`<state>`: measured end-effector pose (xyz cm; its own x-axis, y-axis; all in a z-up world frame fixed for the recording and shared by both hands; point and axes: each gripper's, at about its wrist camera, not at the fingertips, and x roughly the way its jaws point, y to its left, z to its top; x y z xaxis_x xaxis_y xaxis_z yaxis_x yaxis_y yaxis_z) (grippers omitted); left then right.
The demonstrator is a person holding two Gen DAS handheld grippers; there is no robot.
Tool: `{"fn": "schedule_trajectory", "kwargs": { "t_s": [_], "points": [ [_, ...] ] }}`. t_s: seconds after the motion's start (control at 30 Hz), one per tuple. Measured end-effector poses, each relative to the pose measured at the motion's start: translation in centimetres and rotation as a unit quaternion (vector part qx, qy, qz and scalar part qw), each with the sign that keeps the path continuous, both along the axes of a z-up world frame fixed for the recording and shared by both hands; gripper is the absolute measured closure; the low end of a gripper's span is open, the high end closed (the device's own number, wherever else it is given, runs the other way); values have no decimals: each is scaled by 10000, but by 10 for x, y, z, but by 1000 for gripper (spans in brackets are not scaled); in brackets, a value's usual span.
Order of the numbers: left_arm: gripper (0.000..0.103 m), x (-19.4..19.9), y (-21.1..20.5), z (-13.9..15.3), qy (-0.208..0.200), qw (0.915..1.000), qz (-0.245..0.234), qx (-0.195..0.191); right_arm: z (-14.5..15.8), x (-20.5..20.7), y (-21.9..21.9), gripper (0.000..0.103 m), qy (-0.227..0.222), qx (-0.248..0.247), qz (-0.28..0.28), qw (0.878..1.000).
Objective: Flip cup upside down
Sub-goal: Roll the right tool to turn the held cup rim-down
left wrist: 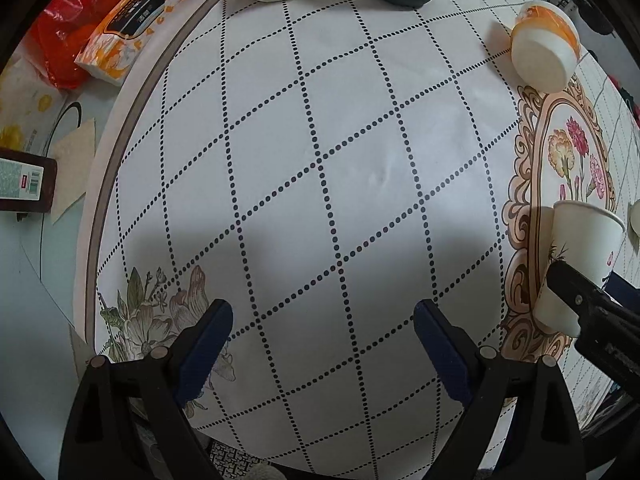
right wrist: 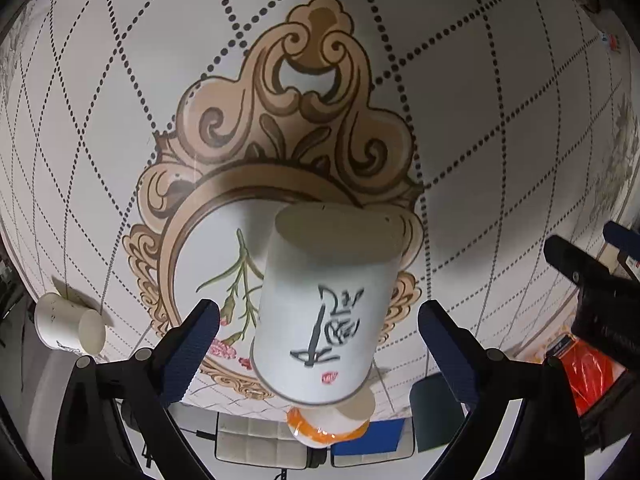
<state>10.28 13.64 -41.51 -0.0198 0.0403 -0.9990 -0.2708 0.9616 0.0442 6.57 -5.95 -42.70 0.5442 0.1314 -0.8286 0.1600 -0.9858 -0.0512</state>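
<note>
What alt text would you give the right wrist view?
A white cup with black calligraphy sits between the blue fingers of the open right gripper, with a gap on each side. Behind it is a dotted-grid tablecloth printed with an ornate floral frame, and a second cup lies at the left edge.

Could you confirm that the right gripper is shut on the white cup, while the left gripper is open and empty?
Not quite: the right gripper is open, its fingers clear of the white cup on both sides, as the right wrist view shows. The left gripper is indeed open and empty.
</note>
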Motion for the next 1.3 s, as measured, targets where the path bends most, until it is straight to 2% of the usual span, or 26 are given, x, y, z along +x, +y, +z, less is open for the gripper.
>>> {"fn": "schedule_trajectory", "kwargs": {
  "t_s": [0.1, 0.23, 0.6, 0.77, 0.87, 1.0, 1.1, 1.13, 1.2, 1.3],
  "points": [
    [10, 0, -2, -2, 14, 10000, -2, 16, -7, 7, 1, 10, -77, -105, -187, 9997],
    [10, 1, -3, -5, 65, 10000, 18, 18, -17, 20, 6, 35, -187, -55, -180, 9996],
    [10, -2, -1, -7, 36, 10000, 74, 10, -12, 22, 26, 38, 5, 275, -643, 9976],
    [10, 3, -10, 0, 7, 10000, 54, 43, -6, 27, 50, 39, 32, 544, -1163, 9917],
    [10, 3, -11, 2, -9, 10000, 63, 41, 1, 34, 70, 39, 67, 617, -1797, 9818],
    [10, 3, -13, 5, -49, 10000, 39, 49, 9, 48, 89, 39, 195, 690, -2866, 9554],
    [10, 8, -18, 11, -84, 9999, -17, 72, 13, 59, 102, 39, 300, 701, -3747, 9240],
    [10, 9, -20, 12, -97, 9999, -45, 77, 14, 65, 107, 39, 342, 706, -4133, 9072],
    [10, 13, -24, 14, -109, 9999, -95, 83, 15, 74, 110, 39, 387, 738, -4649, 8814],
    [10, 20, -34, 19, -141, 9997, -194, 93, 17, 99, 109, 39, 466, 716, -5535, 8285]
  ]
}}
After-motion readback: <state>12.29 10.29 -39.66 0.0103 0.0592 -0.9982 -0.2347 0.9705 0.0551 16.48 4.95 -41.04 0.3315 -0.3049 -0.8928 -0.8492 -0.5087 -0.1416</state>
